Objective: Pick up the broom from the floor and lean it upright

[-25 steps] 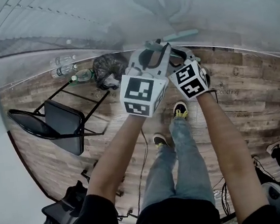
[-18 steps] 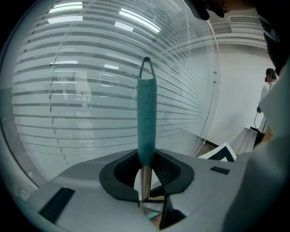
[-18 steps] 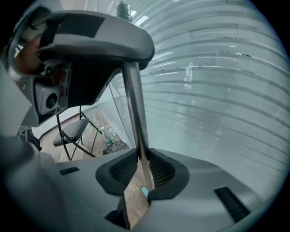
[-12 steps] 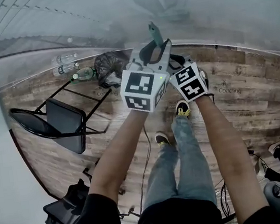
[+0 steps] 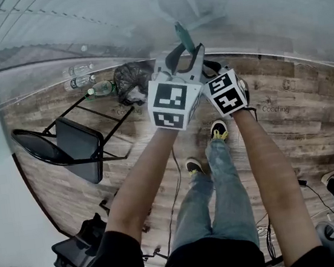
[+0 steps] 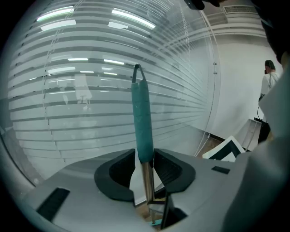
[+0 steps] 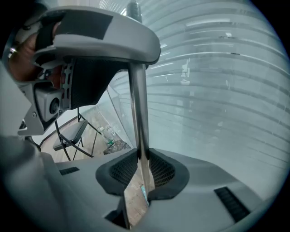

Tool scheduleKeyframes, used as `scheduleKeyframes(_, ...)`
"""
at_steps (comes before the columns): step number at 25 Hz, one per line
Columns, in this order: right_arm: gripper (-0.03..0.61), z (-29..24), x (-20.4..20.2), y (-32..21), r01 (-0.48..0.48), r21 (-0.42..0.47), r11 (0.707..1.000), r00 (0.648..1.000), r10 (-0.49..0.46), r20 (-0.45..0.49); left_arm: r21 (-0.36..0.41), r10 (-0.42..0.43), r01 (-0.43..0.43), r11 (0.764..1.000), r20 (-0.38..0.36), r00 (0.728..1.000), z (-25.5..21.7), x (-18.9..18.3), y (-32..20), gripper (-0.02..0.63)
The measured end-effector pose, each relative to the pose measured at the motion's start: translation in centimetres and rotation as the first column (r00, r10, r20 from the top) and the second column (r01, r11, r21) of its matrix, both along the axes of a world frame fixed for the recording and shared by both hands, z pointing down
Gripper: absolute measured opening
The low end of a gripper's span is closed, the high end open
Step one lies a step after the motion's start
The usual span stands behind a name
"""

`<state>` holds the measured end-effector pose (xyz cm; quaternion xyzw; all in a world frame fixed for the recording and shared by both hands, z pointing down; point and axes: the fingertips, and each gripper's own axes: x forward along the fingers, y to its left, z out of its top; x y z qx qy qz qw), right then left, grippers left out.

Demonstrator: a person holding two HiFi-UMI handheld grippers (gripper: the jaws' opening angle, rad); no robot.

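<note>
Head view: both arms reach toward a frosted, striped glass wall (image 5: 109,21). A broom with a silver metal shaft and teal grip sleeve (image 5: 183,36) stands nearly upright before the glass, its sleeved top poking up above the left gripper (image 5: 184,57). The right gripper (image 5: 210,68) sits just beside it, lower on the shaft. The broom's head is hidden. On the wood-plank floor (image 5: 286,114), a black folding chair (image 5: 65,146) stands near the left edge. Clear plastic bottles (image 5: 77,80) and a crumpled black bag (image 5: 128,80) lie along the far edge, at the foot of the glass.

Left gripper view: the dark pads flank the shaft where the teal sleeve ends, touching it on both sides while the jaws are opening. The sleeve rises straight up against the glass. A person in white (image 6: 270,77) stands far off to the right.

Right gripper view: the pads pinch the bare metal shaft, with the left gripper's grey body above on the same shaft.
</note>
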<state>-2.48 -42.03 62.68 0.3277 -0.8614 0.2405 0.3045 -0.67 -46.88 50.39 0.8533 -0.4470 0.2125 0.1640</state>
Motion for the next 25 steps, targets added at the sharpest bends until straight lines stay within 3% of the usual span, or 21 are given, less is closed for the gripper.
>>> scheduleKeyframes(5, 0.086, 0.3, 0.7, -0.9, -0.014, -0.002, 1.0, 1.0, 0.014, -0.008, 0.009, -0.026, 0.026, 1.0, 0.0, 1.0, 0.0, -0.8, 0.2, 0.215)
scheduleKeyframes(10, 0.087, 0.4, 0.9, -1.3, -0.01, -0.003, 1.0, 1.0, 0.01, -0.001, 0.017, 0.017, -0.017, 1.0, 0.006, 1.0, 0.2, -0.4, 0.7, 0.235)
scheduleKeyframes(18, 0.111, 0.0, 1.2, -1.0, -0.029, 0.007, 1.0, 0.999, 0.028, 0.043, -0.032, -0.022, 0.02, 0.999, -0.059, 0.998, 0.8, -0.6, 0.4, 0.242)
scheduleKeyframes(25, 0.129, 0.0, 1.4, -0.8, -0.041, 0.007, 0.999, 0.997, 0.04, 0.06, -0.045, -0.01, 0.008, 0.999, -0.037, 0.999, 1.7, -0.7, 0.9, 0.246)
